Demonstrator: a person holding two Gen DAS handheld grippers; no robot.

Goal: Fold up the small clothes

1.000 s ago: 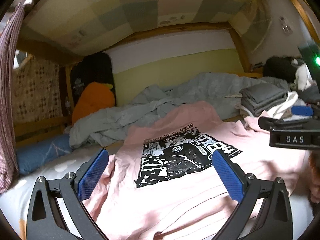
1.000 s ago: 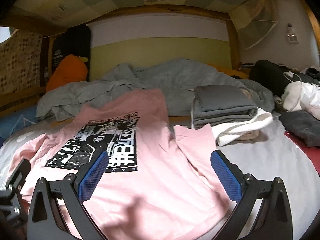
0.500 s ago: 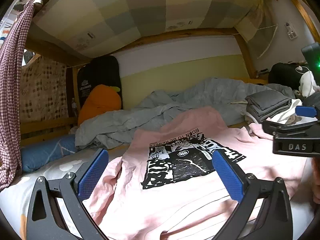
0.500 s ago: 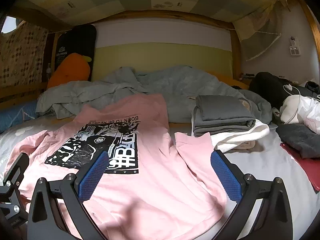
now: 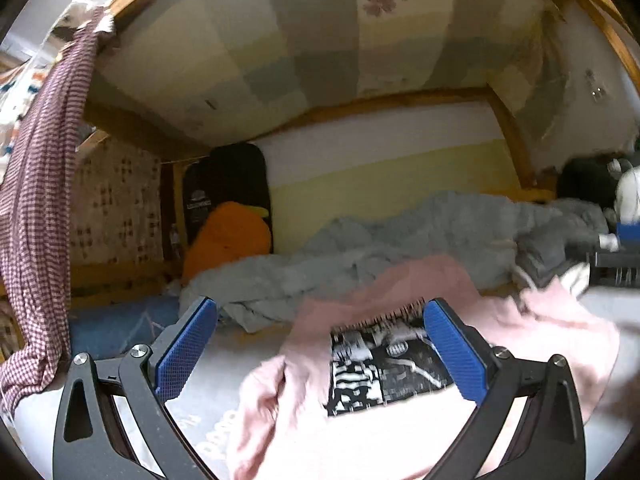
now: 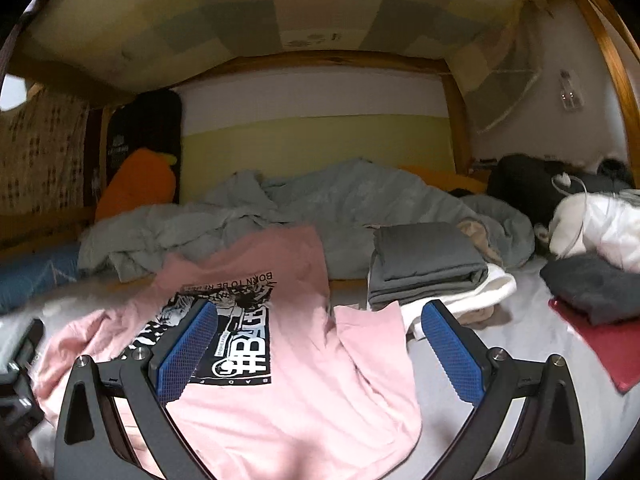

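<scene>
A pink T-shirt (image 6: 304, 364) with a black-and-white print lies spread face up on the bed, collar toward the far end; it also shows in the left wrist view (image 5: 400, 412). My left gripper (image 5: 320, 356) is open and empty, above the shirt's left part. My right gripper (image 6: 318, 354) is open and empty, above the shirt's right half near its sleeve (image 6: 372, 332). The left gripper's body shows at the far left of the right wrist view (image 6: 18, 360).
A rumpled grey duvet (image 6: 312, 208) lies across the far end. A stack of folded grey and white clothes (image 6: 428, 272) sits right of the shirt. Dark clothes on a red item (image 6: 592, 292), an orange plush (image 6: 136, 188) and a hanging checked cloth (image 5: 40, 208) are around.
The left gripper has swung left and tilted up, so the shirt has slid right in its view. The right gripper shifted slightly. Both stayed open.
</scene>
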